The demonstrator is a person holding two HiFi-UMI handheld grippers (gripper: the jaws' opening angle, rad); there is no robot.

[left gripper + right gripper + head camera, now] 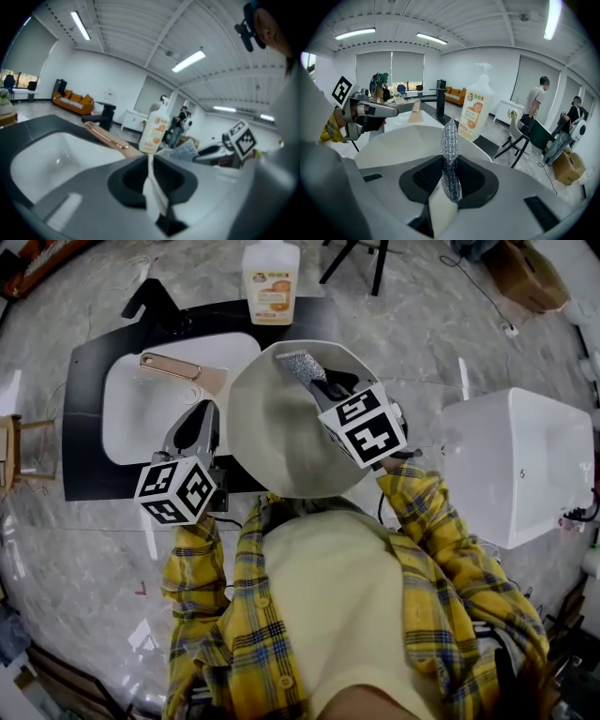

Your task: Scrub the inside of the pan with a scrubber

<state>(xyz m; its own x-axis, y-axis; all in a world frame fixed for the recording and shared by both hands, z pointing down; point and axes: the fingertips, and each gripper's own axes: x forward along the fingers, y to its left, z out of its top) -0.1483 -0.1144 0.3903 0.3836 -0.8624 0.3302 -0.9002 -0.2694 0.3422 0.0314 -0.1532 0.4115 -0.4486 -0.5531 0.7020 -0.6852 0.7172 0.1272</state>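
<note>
The pan (281, 437) sat over the sink (127, 427), just right of the left gripper (202, 423), with its handle (169, 365) lying just past that gripper's tips. The left jaws were pressed together close beside the pan's rim; whether they nipped anything I couldn't tell. The right gripper (326, 387) reached into the pan, its jaws pinching a silver scrubber (302, 367) that stuck out ahead of its tips. A bottle (271, 277) stood beyond both

One left gripper (150, 160), jaws clamped on pan rim (149, 168). White sink basin (47, 159) at left; soap bottle (154, 129) at its far edge.
</note>
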